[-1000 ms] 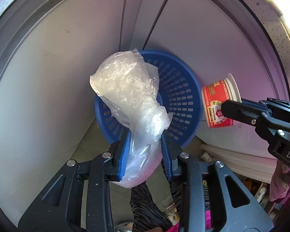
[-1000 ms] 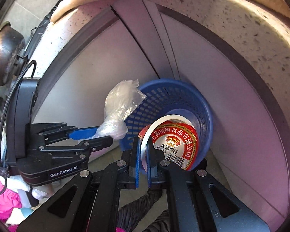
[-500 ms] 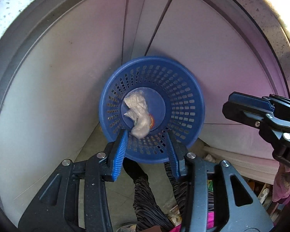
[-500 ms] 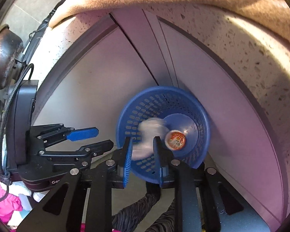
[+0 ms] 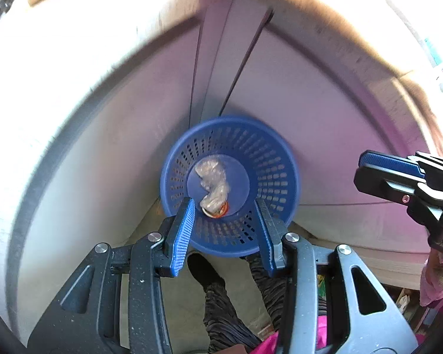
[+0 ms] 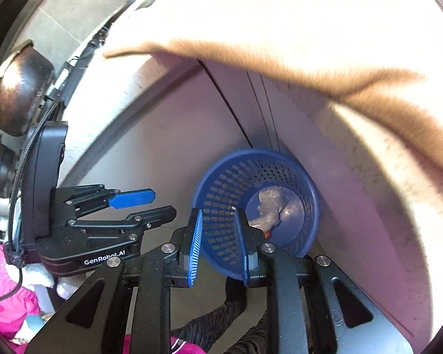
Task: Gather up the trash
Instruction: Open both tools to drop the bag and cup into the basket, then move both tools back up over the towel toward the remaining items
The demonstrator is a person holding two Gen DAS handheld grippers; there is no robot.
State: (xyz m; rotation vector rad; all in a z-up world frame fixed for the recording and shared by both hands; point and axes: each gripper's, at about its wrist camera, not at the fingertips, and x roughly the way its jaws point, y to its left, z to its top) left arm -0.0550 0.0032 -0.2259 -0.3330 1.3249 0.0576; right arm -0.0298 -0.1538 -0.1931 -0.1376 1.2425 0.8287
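Note:
A blue perforated basket [image 5: 268, 162] [image 6: 224, 188] stands on the floor in the corner of white cabinet doors. In its bottom lies a crumpled clear plastic bag [image 5: 212, 181] [image 6: 270, 203]. A red-and-orange cup [image 5: 218, 212] [image 6: 267, 234] peeks out from under the bag. My left gripper [image 5: 224, 202] [image 6: 162, 203] hangs above the basket's near rim, open, with nothing between its blue pads. My right gripper [image 6: 218, 211] [image 5: 366, 168] is also above the basket, slightly open and empty.
White cabinet doors [image 5: 118, 147] close in the corner behind the basket, under a speckled counter edge [image 6: 384, 147]. A person's dark patterned trouser legs [image 5: 221, 301] stand below the grippers. Pink cloth [image 6: 6, 303] and dark pots [image 6: 20, 88] are at the left.
The left gripper let go of the plastic bag and the right let go of the cup. Both now lie in the basket. Both grippers opened and rose.

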